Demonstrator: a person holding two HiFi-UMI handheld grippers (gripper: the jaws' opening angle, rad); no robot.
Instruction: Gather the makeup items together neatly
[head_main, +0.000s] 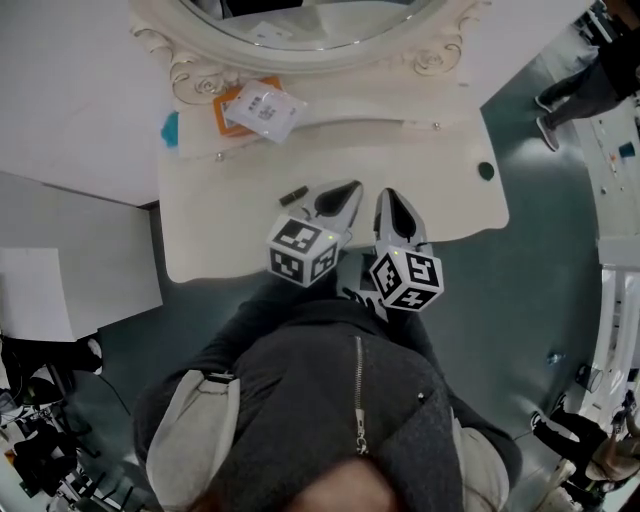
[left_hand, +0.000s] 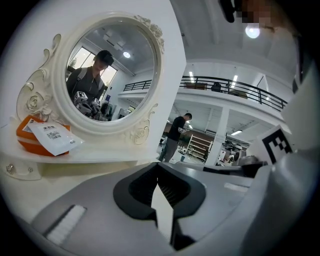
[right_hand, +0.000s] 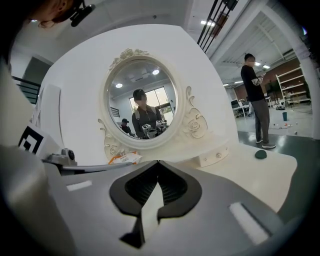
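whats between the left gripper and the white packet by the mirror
Head view: a small black item lies by the left gripper; beyond it, bare tabletop up to the white packet.

The head view holds two grippers at mid-frame, the left gripper (head_main: 350, 188) and the right gripper (head_main: 388, 197). They carry two marker cubes, the left cube (head_main: 303, 252) and the right cube (head_main: 407, 279). There is one cream vanity table (head_main: 230, 230) and one oval mirror (head_main: 300, 30) at the top of the frame. Two drawer knobs show, the left knob (head_main: 219, 156) and the right knob (head_main: 435, 125). Two flat packets lie at upper left, one white packet (head_main: 262, 108) on one orange packet (head_main: 226, 100). There is one each of a blue thing (head_main: 170, 128), a small dark stick (head_main: 292, 194) and a dark green round thing (head_main: 486, 171). One bystander (head_main: 585, 80) stands at upper right.
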